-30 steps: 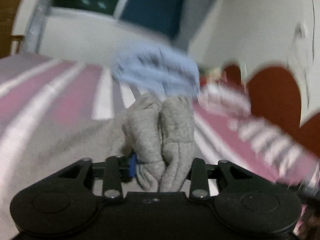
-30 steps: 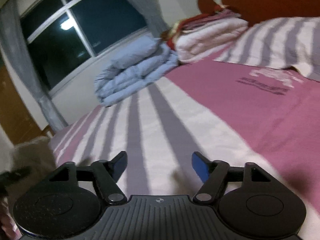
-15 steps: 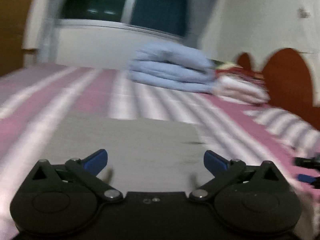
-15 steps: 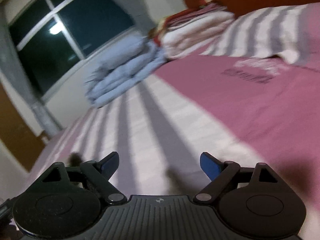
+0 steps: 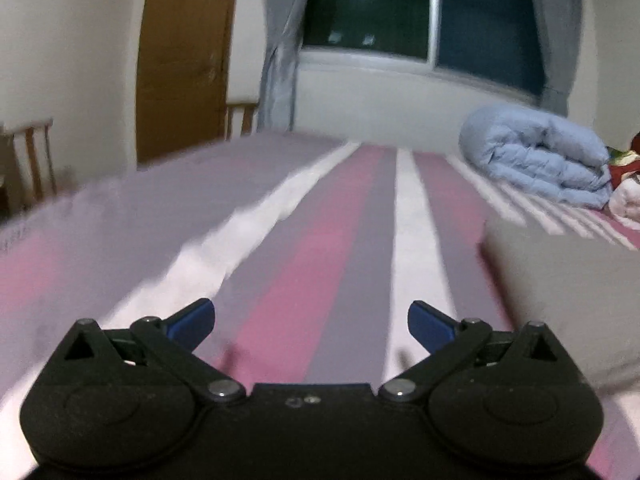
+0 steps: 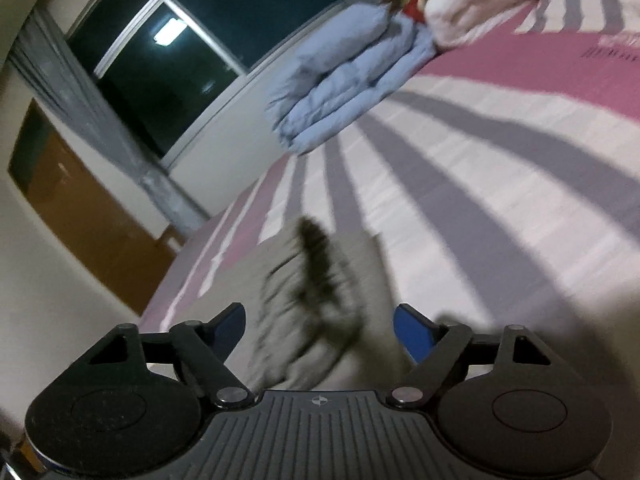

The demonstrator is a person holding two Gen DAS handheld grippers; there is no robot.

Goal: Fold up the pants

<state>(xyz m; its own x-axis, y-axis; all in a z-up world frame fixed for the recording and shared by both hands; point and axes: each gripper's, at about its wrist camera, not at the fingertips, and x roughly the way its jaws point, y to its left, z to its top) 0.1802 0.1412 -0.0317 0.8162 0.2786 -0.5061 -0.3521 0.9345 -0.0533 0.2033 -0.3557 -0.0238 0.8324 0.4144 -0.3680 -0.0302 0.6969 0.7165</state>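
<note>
The grey pants (image 5: 560, 292) lie folded flat on the striped bed, at the right of the left wrist view. My left gripper (image 5: 311, 326) is open and empty over bare bedsheet to the left of them. In the right wrist view the pants (image 6: 320, 304) lie just ahead, with a dark, blurred shape across them. My right gripper (image 6: 319, 330) is open and empty, its blue-tipped fingers (image 6: 412, 334) just above the near end of the pants.
A folded light-blue duvet (image 5: 536, 156) lies at the far side of the bed, also in the right wrist view (image 6: 344, 80), with pink and white bedding (image 6: 480, 4) beside it. A wooden door (image 5: 180, 56), chairs (image 5: 32, 156) and the window (image 5: 420, 12) stand beyond the bed edge.
My left gripper let go of the bunched grey pants, opened, and swung left over bare sheet. My right gripper, open throughout, swung left until the pants came under its fingers.
</note>
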